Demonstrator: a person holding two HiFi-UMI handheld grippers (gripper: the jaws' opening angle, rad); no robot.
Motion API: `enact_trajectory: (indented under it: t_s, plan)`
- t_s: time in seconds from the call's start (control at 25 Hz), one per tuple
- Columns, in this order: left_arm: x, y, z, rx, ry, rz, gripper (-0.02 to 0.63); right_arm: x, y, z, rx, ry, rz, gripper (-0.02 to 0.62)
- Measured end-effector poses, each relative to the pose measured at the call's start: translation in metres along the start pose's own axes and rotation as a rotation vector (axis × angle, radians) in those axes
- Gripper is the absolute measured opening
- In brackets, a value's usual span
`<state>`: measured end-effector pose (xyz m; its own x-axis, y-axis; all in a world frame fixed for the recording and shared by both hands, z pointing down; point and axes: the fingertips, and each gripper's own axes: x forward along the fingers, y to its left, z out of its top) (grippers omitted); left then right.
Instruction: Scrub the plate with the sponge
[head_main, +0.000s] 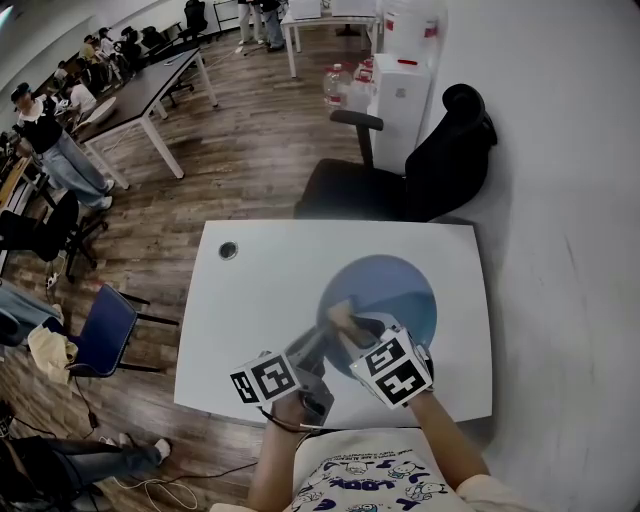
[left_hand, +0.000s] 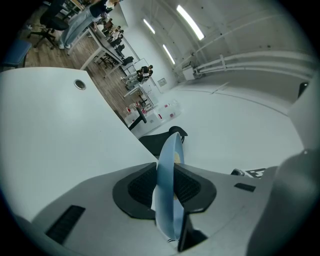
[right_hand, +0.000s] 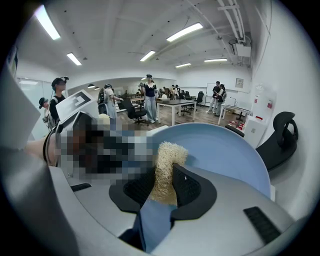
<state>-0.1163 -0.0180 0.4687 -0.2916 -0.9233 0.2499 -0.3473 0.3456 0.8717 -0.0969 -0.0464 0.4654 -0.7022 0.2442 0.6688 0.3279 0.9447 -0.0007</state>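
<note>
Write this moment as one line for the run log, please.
left gripper: shut on blue plate rim | right gripper: shut on loofah sponge | sponge: at plate's inner face | plate: over white table

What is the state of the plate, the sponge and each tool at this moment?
left tool: shut on the rim of the blue plate.
right tool: shut on the sponge.
blue plate: held by its rim, not lying free.
sponge: clamped, its tip in front of the plate's face.
</note>
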Motion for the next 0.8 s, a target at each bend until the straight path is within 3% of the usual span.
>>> enact_trajectory:
  t_s: [0.8]
  plan:
    - [-0.014, 0.009, 0.015, -0.023, -0.061, 0.018, 0.081, -0.001, 0.023, -0.018, -0.045, 0.043, 0.045, 0.110]
